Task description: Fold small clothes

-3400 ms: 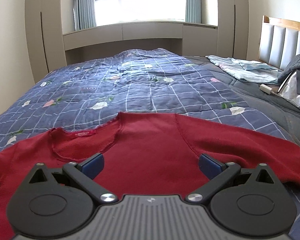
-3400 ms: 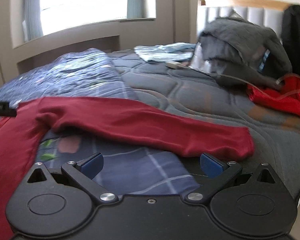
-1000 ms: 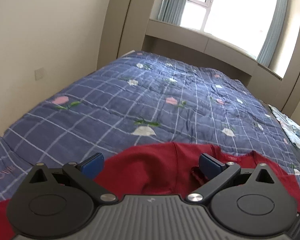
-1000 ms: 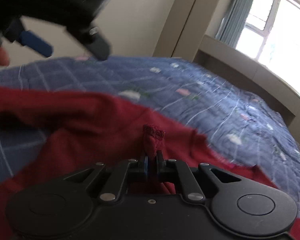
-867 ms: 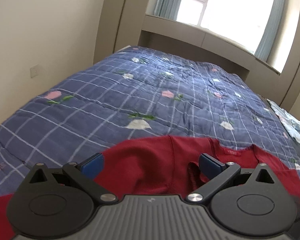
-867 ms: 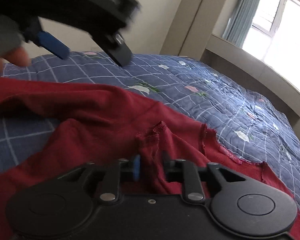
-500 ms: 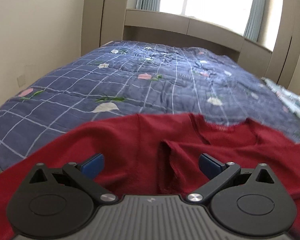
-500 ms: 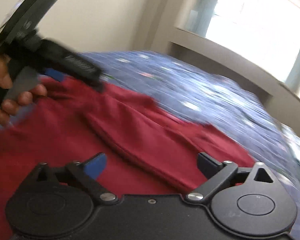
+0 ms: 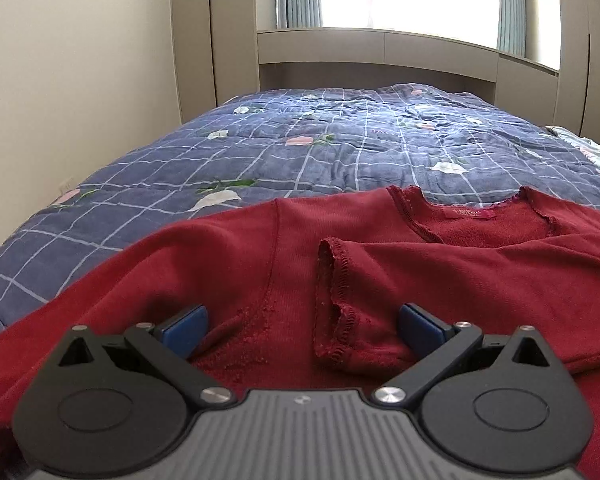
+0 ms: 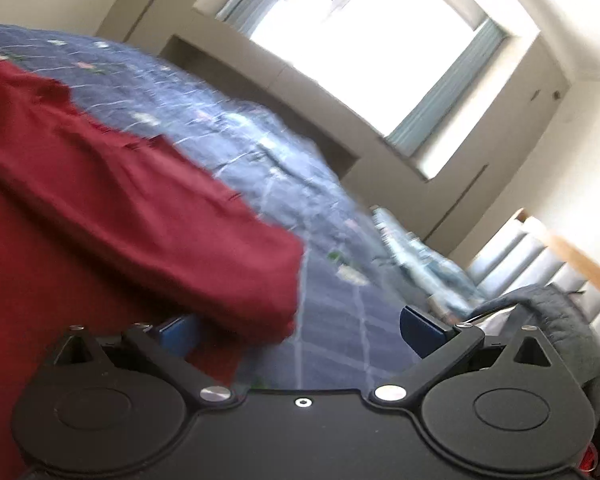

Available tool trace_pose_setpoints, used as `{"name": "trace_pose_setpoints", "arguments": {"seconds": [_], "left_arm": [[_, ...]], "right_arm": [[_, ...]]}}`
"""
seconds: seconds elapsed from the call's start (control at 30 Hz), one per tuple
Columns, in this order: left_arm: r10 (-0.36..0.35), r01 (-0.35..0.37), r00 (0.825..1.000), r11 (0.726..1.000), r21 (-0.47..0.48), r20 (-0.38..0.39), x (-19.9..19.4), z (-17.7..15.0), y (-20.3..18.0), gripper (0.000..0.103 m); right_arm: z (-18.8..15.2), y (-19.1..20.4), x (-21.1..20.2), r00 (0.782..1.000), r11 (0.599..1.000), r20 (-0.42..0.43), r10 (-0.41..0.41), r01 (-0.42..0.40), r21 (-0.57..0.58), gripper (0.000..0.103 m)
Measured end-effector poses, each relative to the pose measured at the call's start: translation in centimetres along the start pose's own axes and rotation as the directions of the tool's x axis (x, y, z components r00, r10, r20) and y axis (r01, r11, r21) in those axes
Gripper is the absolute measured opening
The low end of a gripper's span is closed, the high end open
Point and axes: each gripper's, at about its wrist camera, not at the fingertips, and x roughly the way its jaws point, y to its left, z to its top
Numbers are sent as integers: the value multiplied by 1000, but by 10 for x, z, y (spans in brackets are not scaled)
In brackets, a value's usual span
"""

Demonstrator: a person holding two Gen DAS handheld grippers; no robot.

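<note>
The left tongs point(image 9: 302, 330) stand wide apart, low over the dark red knitted long-sleeved top point(image 9: 440, 276), gripping nothing; a hemmed sleeve cuff point(image 9: 334, 300) lies between the blue pads without touching them. The top is spread on the blue checked floral quilt point(image 9: 340, 152) of the bed, neckline far side, one sleeve folded across its chest. The right tongs point(image 10: 300, 332) are spread wide and empty over the top's right edge.
</note>
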Motion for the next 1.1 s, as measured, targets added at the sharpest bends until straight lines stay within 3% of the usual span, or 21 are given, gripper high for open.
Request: {"name": "trace_pose_setpoints", "arguments": {"seconds": [0.07,0.13,0.2,0.3,0.37,0.43,0.6,0.77,0.8,0.87,0.97,1.03,1.1], "left_arm": [[4,-4,1000,1000,4,2,0,0,-1,103],[3,-3,1000,1000,4,3,-1,-1,0,103],[2,-2,1000,1000,3,3,-1,-1,0,103],[2,-2,1000,1000,3,3,-1,-1,0,103],[2,-2,1000,1000,3,3,-1,-2,-1,103],[3,-3,1000,1000,3,3,-1,-2,-1,103],[2,-2,1000,1000,4,3,-1,-2,-1,103],[4,-4,1000,1000,4,3,-1,-2,-1,103],[4,-4,1000,1000,4,3,-1,-2,-1,103],[3,-3,1000,1000,3,3,-1,-2,-1,103],[3,-3,1000,1000,4,3,-1,-2,-1,103],[3,-3,1000,1000,4,4,-1,-2,-1,103],[3,-3,1000,1000,4,4,-1,-2,-1,103]], "right_arm": [[4,0,4,1000,1000,30,4,-4,-8,97],[7,-5,10,998,998,13,61,-61,0,73],[7,-13,15,995,994,-14,102,-101,38,62],[1,-22,14,991,989,-36,133,-130,69,53],[-1,-20,11,988,987,-35,153,-151,46,41],[-2,-14,9,983,984,-37,179,-179,2,19],[3,-18,2,981,981,-42,189,-190,-23,13],[2,-41,10,971,975,-140,196,-178,130,13],[-2,-41,16,967,974,-165,193,-169,151,1],[-14,-43,26,964,978,-218,152,-115,176,0],[-25,-58,26,949,942,-227,218,-144,304,0],[-25,-62,18,956,940,-202,214,-146,308,21],[-24,-66,10,959,932,-171,225,-160,326,28]]}}
